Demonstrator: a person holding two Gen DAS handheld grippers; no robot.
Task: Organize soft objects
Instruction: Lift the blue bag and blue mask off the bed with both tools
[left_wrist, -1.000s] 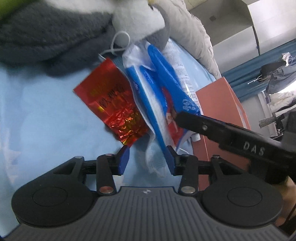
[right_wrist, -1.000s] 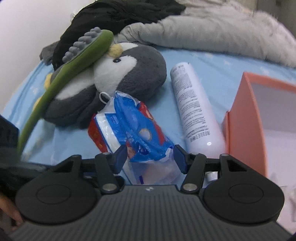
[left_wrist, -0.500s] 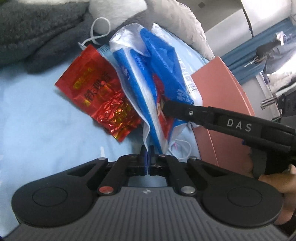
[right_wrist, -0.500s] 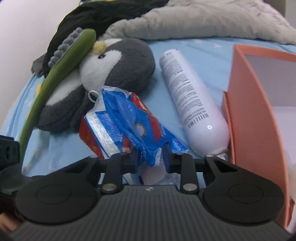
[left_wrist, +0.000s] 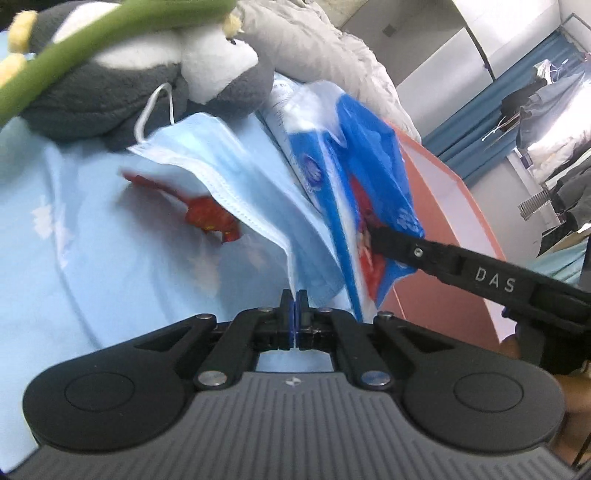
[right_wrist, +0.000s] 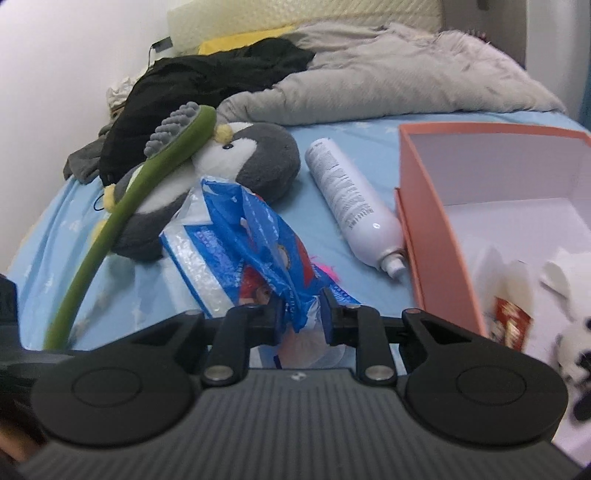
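My left gripper (left_wrist: 294, 301) is shut on the corner of a light blue face mask (left_wrist: 229, 177), lifted off the blue bedsheet. A red foil packet (left_wrist: 210, 216) lies under the mask. My right gripper (right_wrist: 300, 310) is shut on a blue and white plastic bag (right_wrist: 243, 243) and holds it raised; the bag also shows in the left wrist view (left_wrist: 354, 184), with the right gripper's finger (left_wrist: 424, 254) on it. A grey penguin plush (right_wrist: 251, 162) lies behind, with a green brush (right_wrist: 147, 177) across it.
An open orange box (right_wrist: 424, 221) stands to the right and holds a white plush and a small red packet. A white bottle (right_wrist: 351, 199) lies beside it. A grey blanket (right_wrist: 369, 81) and black clothing (right_wrist: 207, 77) are piled at the back.
Both grippers closed. The left took the mask and lifted it away from the red packet. The right closed on the bag and raised it toward the box.
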